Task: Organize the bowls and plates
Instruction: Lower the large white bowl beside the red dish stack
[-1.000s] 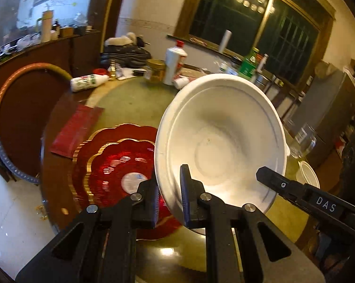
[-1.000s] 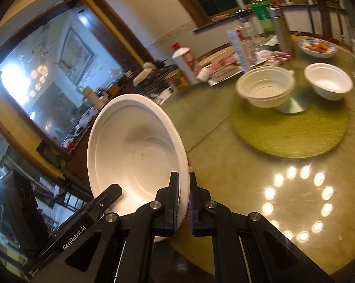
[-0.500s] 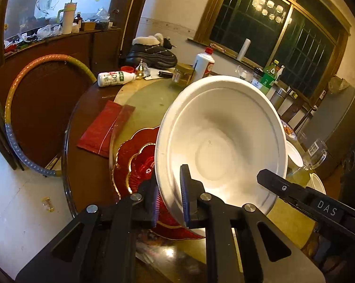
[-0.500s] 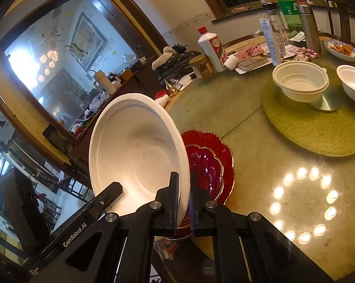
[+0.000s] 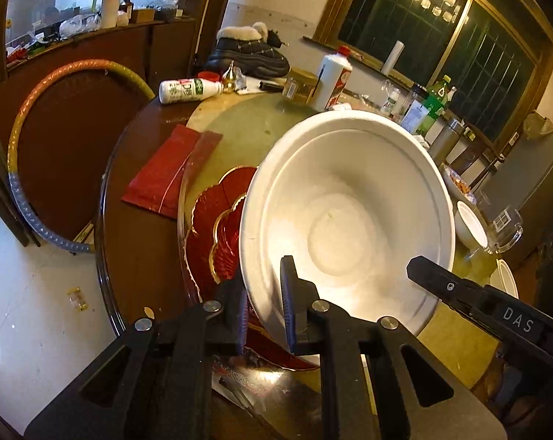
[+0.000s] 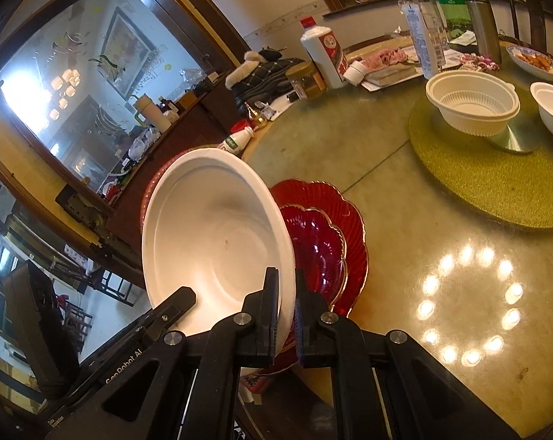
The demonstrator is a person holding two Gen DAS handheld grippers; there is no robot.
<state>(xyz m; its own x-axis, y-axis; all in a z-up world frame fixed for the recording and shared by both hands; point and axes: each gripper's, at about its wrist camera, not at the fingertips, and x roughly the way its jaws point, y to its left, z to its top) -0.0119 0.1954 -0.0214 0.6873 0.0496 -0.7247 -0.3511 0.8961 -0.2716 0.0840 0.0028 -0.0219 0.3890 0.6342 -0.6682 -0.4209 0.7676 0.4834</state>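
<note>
Near the round tabletop (image 6: 404, 220)'s near edge, both the left tool (image 5: 263, 304) and right tool (image 6: 286, 308) pinch the tilted white bowl (image 5: 349, 216) above the stacked red plates (image 6: 324, 242); level it, then lower centred.

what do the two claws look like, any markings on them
Both claws are matte black plastic with angular cut-out linkages and round silver pivot screws. The left claw has blue pads. Its side bar reads "DAS" where the right wrist view shows "GenRobot.AI". The right claw looks alike.
</note>
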